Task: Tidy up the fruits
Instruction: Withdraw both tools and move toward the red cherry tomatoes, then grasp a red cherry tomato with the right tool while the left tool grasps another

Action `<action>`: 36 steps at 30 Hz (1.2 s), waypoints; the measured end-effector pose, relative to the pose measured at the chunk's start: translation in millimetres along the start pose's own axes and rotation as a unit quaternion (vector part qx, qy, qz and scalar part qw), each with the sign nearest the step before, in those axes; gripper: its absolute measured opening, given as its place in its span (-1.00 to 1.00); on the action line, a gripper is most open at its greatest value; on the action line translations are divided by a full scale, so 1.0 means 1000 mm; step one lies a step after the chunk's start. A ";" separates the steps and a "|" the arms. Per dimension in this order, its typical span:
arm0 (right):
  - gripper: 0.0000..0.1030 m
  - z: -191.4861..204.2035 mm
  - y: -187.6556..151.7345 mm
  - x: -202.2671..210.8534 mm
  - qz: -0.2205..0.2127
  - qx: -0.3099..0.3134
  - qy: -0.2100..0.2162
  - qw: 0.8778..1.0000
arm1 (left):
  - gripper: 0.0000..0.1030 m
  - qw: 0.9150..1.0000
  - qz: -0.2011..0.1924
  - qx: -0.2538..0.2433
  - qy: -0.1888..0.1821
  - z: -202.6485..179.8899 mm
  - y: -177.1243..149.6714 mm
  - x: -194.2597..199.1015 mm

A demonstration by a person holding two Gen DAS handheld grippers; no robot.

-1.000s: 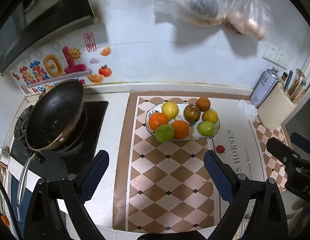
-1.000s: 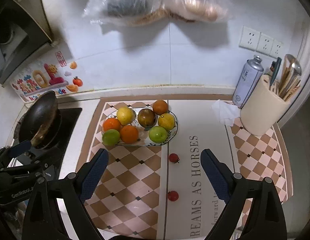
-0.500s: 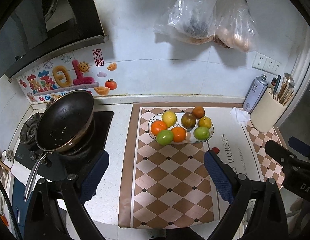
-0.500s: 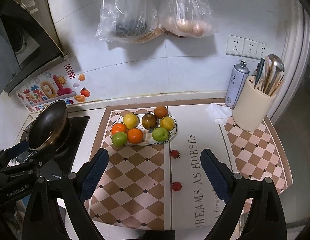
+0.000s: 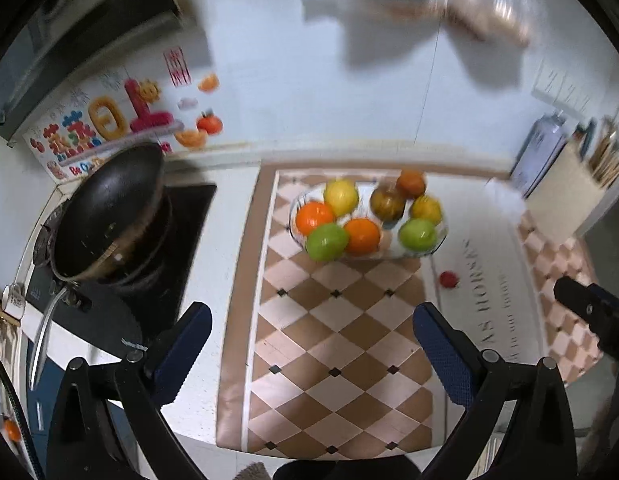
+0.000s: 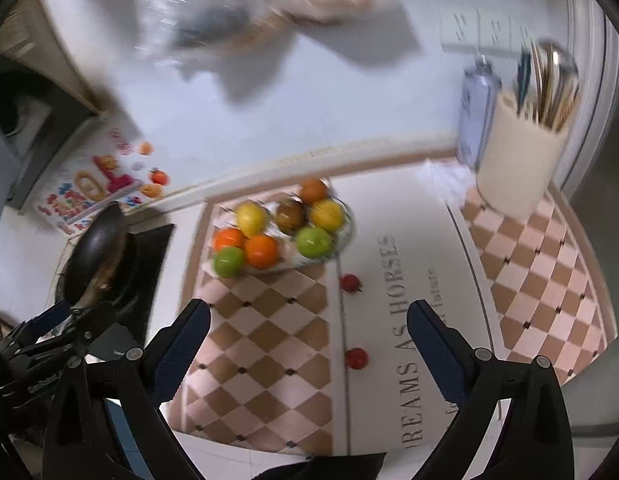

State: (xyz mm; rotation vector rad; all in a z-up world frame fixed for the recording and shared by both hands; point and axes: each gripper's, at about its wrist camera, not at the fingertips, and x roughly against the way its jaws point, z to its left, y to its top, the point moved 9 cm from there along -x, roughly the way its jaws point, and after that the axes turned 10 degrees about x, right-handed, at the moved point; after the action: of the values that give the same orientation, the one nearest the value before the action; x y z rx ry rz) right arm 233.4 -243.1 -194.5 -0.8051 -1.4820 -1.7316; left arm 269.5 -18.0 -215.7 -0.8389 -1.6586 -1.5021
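A glass fruit plate (image 5: 440, 240) (image 6: 346, 236) on the checkered mat holds several oranges, lemons, green apples and a brown fruit. Two small red tomatoes lie loose on the mat in the right wrist view, one near the plate (image 6: 350, 282) and one closer (image 6: 356, 358). The left wrist view shows one tomato (image 5: 448, 279). My left gripper (image 5: 309, 344) is open and empty above the mat. My right gripper (image 6: 308, 340) is open and empty, above and just short of the nearer tomato. Both views are blurred.
A black pan (image 5: 109, 216) sits on the stove at the left. A cream utensil holder (image 6: 521, 160) and a spray can (image 6: 475, 112) stand at the back right. Plastic bags (image 6: 249, 12) hang on the wall. A crumpled tissue (image 5: 505, 200) lies by the holder.
Both grippers have moved down and forward toward the counter after rising half a second ago. The right view has tilted. The fruit has not moved.
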 end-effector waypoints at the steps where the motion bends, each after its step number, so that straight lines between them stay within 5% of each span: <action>1: 0.95 -0.011 -0.001 -0.014 0.010 -0.004 -0.001 1.000 | 1.00 1.000 0.008 -0.001 0.008 -0.003 -0.003 -0.009; 3: 0.84 -0.031 -0.004 -0.048 0.028 -0.009 0.008 1.000 | 1.00 0.999 0.035 0.001 0.028 -0.013 -0.013 -0.040; 5: 0.32 -0.045 -0.008 -0.086 0.056 -0.010 0.026 0.998 | 1.00 0.997 0.062 0.000 0.056 -0.020 -0.022 -0.074; 11: 0.27 -0.053 -0.013 -0.183 0.118 0.017 0.077 0.990 | 1.00 0.986 0.129 0.007 0.101 -0.030 -0.045 -0.141; 16: 0.26 -0.044 -0.019 -0.244 0.163 0.046 0.100 0.981 | 1.00 0.980 0.175 0.017 0.095 -0.041 -0.061 -0.168; 18: 0.11 -0.041 -0.022 -0.259 0.172 0.054 0.107 0.978 | 1.00 0.978 0.189 0.022 0.082 -0.047 -0.068 -0.172; 20: -0.34 -0.038 -0.026 -0.270 0.182 0.069 0.114 0.974 | 1.00 0.978 0.199 0.028 0.063 -0.055 -0.074 -0.171; 29: -0.41 -0.067 -0.027 -0.226 0.139 0.064 0.114 0.982 | 0.96 0.960 0.268 0.002 -0.081 -0.134 -0.117 -0.154; 36: -0.41 -0.110 -0.054 -0.192 0.140 0.036 0.093 0.985 | 0.58 0.945 0.302 -0.051 -0.112 -0.182 -0.147 -0.159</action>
State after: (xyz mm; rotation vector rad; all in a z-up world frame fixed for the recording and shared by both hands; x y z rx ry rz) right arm 294.2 -324.2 -398.5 -0.7520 -1.2357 -1.4922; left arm 243.4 -212.9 -419.0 -1.4629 -1.3022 -1.0902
